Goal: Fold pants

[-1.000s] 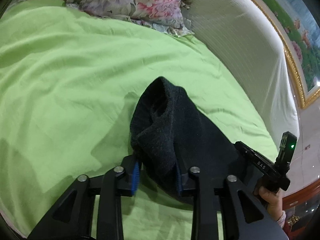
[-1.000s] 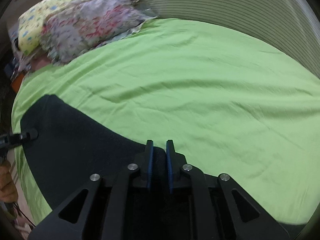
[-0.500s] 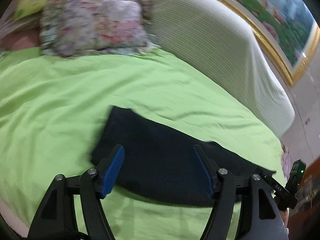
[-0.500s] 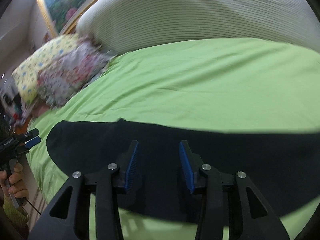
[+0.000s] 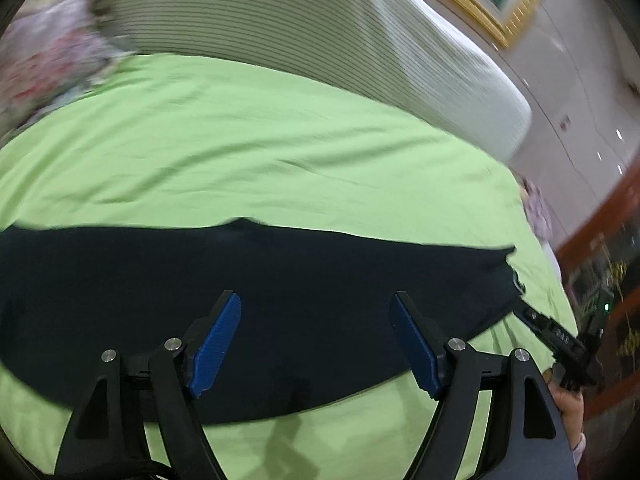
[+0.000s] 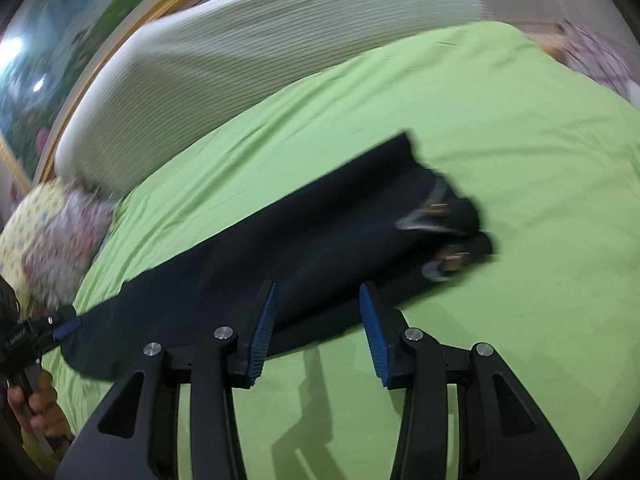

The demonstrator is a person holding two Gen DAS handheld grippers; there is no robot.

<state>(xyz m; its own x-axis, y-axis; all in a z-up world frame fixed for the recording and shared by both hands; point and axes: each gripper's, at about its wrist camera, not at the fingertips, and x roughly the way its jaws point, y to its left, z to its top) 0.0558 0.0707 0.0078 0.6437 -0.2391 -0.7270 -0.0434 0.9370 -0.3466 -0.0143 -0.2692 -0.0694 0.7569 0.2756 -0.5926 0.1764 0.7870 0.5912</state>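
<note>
Left tongs [image 5: 314, 344] spread wide, empty; right tongs [image 6: 318, 332] likewise wide, gripping nothing. Just beyond, dark pants [image 5: 280, 292] laid flat in a long strip across green bedsheet [image 5: 260, 152]. Soft, limp, light knit, probably non-slip; best pinched at hem corners or waistband [image 6: 444, 216] end. Farther: ribbed white headboard [image 5: 320, 40], floral pillows [image 6: 52, 236].
</note>
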